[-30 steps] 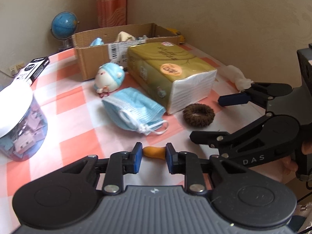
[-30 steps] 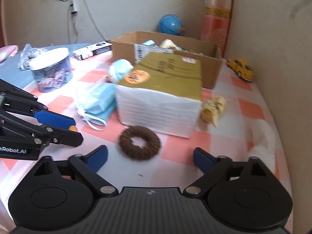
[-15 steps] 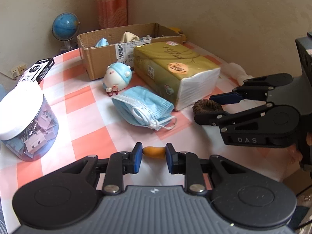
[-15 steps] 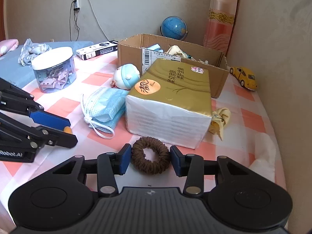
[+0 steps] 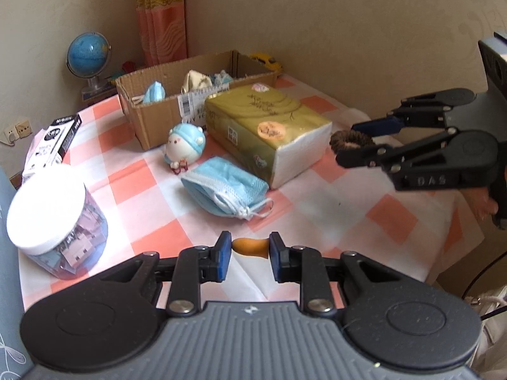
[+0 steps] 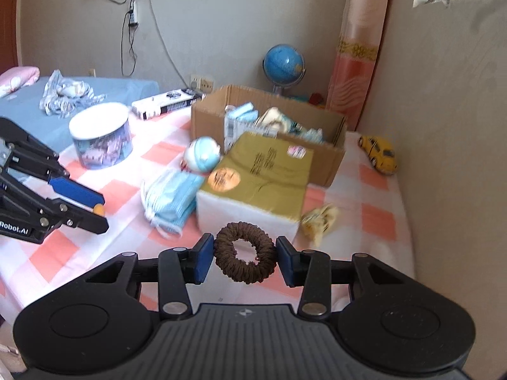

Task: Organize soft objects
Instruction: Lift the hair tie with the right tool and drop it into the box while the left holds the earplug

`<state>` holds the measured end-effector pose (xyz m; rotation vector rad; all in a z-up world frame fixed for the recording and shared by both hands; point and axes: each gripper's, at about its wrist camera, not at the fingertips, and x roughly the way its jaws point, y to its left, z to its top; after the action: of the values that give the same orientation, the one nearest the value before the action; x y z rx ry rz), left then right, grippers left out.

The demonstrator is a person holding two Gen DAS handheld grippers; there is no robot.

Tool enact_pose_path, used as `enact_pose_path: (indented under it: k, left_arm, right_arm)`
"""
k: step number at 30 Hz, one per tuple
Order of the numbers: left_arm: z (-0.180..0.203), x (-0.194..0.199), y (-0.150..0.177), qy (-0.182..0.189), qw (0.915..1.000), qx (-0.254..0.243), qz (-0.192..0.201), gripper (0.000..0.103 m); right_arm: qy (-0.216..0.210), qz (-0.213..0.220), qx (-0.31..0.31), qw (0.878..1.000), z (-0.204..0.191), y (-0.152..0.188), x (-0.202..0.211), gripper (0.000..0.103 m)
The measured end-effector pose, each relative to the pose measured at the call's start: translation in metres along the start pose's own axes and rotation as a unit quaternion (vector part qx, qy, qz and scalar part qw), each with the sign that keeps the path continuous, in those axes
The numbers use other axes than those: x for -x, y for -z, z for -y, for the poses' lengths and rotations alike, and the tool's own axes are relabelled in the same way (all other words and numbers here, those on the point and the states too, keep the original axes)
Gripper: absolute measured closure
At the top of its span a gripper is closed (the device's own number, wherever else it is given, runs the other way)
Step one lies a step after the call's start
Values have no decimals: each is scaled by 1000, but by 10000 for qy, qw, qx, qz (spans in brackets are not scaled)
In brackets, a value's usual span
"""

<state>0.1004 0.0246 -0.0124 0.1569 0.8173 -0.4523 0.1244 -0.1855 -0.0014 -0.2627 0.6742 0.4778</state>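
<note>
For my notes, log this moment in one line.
left gripper: shut on orange piece | right gripper: shut on brown scrunchie, lifted

Brown hair scrunchie [image 6: 244, 252] – clamped, lifted – orange piece [image 5: 250, 246] pinched

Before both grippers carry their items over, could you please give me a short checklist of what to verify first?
1. Right gripper shut on the brown hair tie, pads pressing both sides: ok.
2. Hair tie lifted off the checked tablecloth: ok.
3. Left gripper shut on the small orange piece: ok.
4. Cardboard box open on top, with room among the soft things inside: ok.
5. Way to the box free: not ok, the tissue pack stands in front of it, so go over it.
6. Grip on the orange piece firm enough: cannot tell.
</note>
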Motion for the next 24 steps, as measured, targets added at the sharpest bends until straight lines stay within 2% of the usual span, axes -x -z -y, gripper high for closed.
enact_pose_path:
  k: [8, 15, 19, 21, 23, 24]
  left_arm:
    - [-2, 6, -13, -8, 9997, -51, 235, 79]
    - [-8, 1, -17, -100, 9996, -26, 273, 79]
    - [-14, 1, -18, -142, 9994, 17, 306, 79]
    - [-17, 1, -19, -167, 9993, 34, 324, 79]
    - [-19, 0, -20, -165, 9994, 32, 312, 79]
    - [-20, 0, -20, -168, 9994, 28, 306, 79]
  right_arm:
    - [171, 369, 60, 9992, 26, -47, -5, 55]
    - [264, 464, 127, 9985, 52, -102, -47, 55]
    - [329, 368, 81, 9987, 62, -127, -76, 54]
    - [359, 288, 61, 9989, 65, -134, -89, 43]
    - [491, 309, 17, 9983, 66, -137, -98, 18]
    - [516, 326, -49, 9981, 67, -136, -100, 11]
